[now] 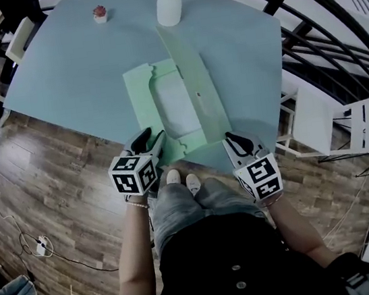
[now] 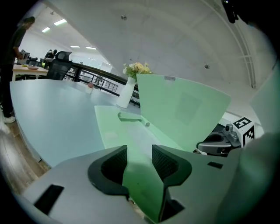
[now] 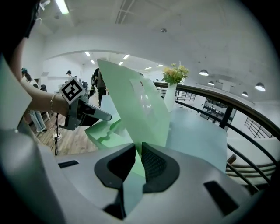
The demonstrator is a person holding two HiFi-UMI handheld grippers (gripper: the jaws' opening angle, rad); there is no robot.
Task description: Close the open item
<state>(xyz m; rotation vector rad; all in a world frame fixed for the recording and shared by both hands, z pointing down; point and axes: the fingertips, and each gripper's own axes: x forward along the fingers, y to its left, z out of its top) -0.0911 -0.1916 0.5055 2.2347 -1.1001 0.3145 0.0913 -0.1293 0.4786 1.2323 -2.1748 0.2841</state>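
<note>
A pale green folder lies open on the light blue table (image 1: 65, 71). Its base (image 1: 139, 92) is flat, and its cover (image 1: 198, 87) stands tilted up along the right side. My right gripper (image 1: 238, 141) is at the cover's near end. The right gripper view shows its jaws (image 3: 138, 159) narrow, pinching the cover (image 3: 140, 109). My left gripper (image 1: 151, 140) is at the base's near left corner. Its jaws (image 2: 139, 159) stand wide with the thin green edge (image 2: 140, 183) between them, and the pads are not pressing on it.
A white vase of flowers (image 1: 169, 4) stands just beyond the folder's far end, and a small potted plant (image 1: 99, 13) sits to its left. A black railing (image 1: 318, 29) and a white chair (image 1: 330, 119) are to the right. The person's legs are at the table's near edge.
</note>
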